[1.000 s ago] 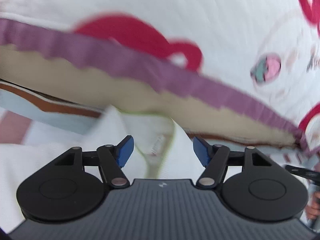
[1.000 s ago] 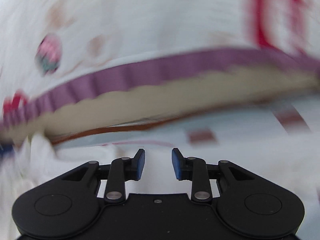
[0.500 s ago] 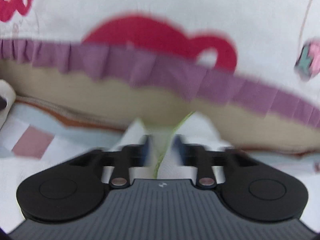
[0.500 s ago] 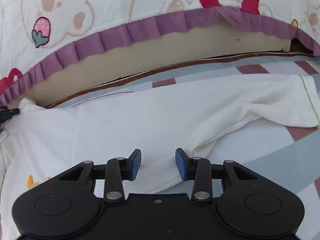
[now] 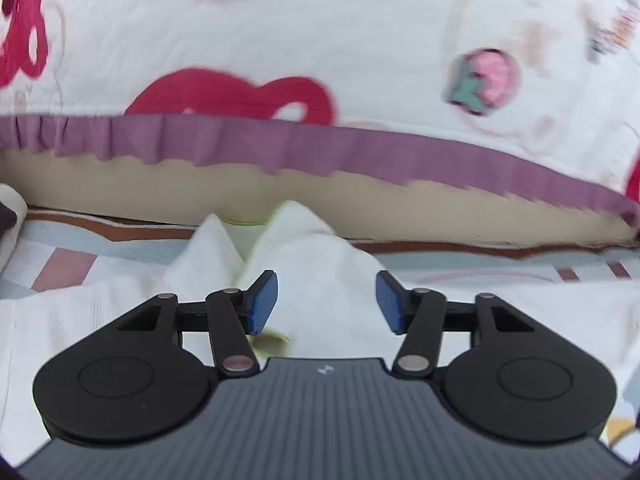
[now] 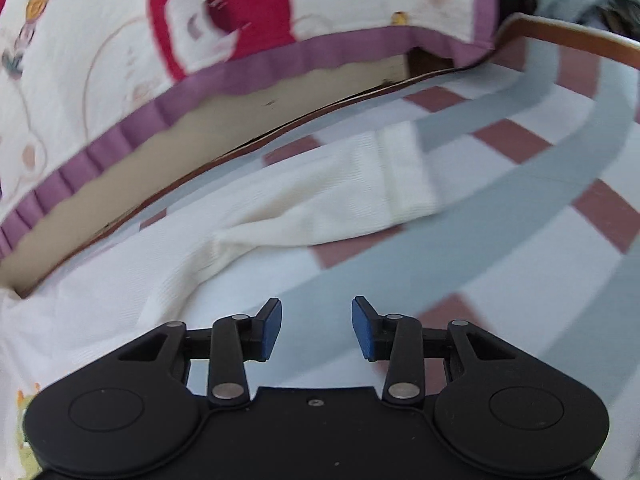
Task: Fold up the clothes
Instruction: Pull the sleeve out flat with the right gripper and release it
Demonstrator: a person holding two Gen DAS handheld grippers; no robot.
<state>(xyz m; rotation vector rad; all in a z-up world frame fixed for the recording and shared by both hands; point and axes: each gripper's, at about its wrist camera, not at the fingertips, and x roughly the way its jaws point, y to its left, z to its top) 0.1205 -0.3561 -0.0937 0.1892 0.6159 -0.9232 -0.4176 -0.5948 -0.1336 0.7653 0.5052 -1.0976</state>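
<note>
In the left wrist view, the left gripper (image 5: 326, 302) hovers over a bunched-up part of the white garment (image 5: 304, 248), its blue pads (image 5: 262, 306) standing apart. Its jaws have just been opening; cloth lies under and between them, but neither pad presses on it. The garment rises here in two soft peaks with a thin green edging (image 5: 244, 222), lying on the checked bedsheet (image 5: 60, 268) (pale blue, white and dusty pink squares). Beyond it, at the far side, a quilted cover (image 5: 320, 32) with red and strawberry prints hangs down, ending in a purple frill (image 5: 280, 148), with a beige panel (image 5: 160, 192) below.

In the right wrist view, the right gripper (image 6: 317, 328) has its jaws parted with nothing between them; they have just been opening a little. They sit over the bare bedsheet (image 6: 500, 220), just beside the near edge of the garment (image 6: 140, 280). One sleeve (image 6: 340, 188) stretches away to the right and far, its cuff (image 6: 408, 172) lying flat on the sheet. The same cover (image 6: 80, 60) and purple frill (image 6: 260, 72) run across the far left, and a brown bed edge (image 6: 580, 36) curves at the far right.
</note>
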